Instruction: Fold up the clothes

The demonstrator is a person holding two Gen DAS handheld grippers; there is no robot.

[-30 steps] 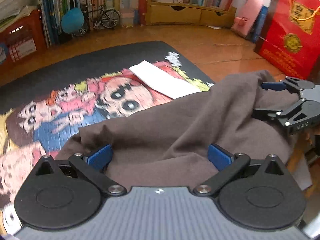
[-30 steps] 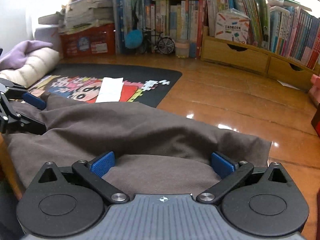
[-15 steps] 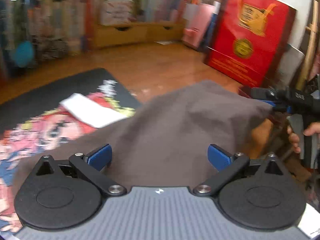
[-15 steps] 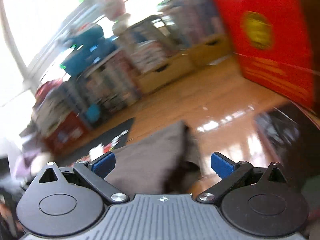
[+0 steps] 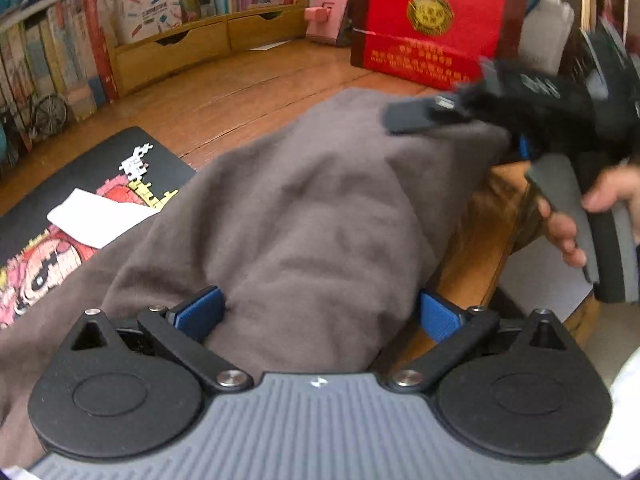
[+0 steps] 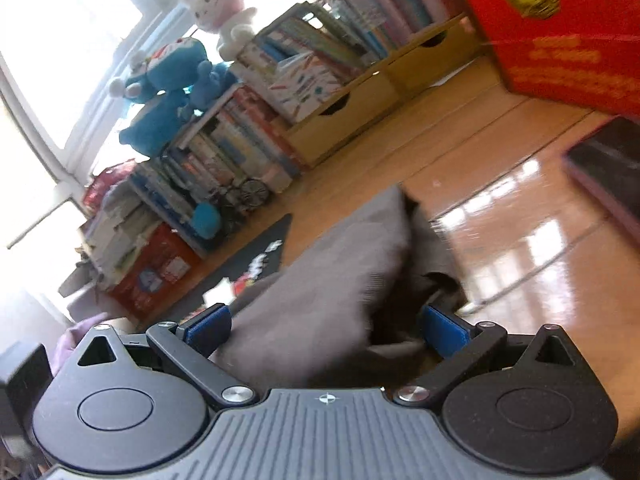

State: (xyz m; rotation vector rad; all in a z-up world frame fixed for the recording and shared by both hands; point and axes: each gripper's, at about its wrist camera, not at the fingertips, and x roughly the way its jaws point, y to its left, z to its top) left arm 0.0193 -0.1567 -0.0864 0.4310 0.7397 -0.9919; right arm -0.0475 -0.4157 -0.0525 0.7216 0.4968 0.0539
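Left gripper (image 5: 320,312): blue pads set wide apart at 6 o'clock of the left wrist view, the cloth bunched up between them; whether either pad presses on it cannot be told.
Right gripper (image 6: 326,330): jaws spread in its own view, with fabric lying between the blue pads. In the left wrist view it shows blurred at 2 o'clock (image 5: 516,96), one dark finger (image 5: 412,118) lying on the far edge of the cloth.
Brown garment (image 5: 312,208): a heap of plain brown cloth filling the middle of the left wrist view, running from the near pads up toward 1 o'clock, where it meets the right gripper. Its lower left part spreads over the puzzle mat. In the right wrist view it rises as a blurred ridge (image 6: 344,264) toward 12 o'clock.
Hand (image 5: 588,216): at 3 o'clock, curled round the grey handle of the right gripper.
Puzzle mat (image 5: 100,168): black, with a cartoon picture, at 9 o'clock; a white paper (image 5: 96,218) lies on it, just beside the cloth's edge.
Wooden floor (image 5: 240,88): glossy, beyond the cloth toward 12 o'clock.
Red bag (image 5: 432,20): upright at 1 o'clock.
Bookshelf (image 6: 256,120): along the far wall, plush toys (image 6: 172,84) on top.
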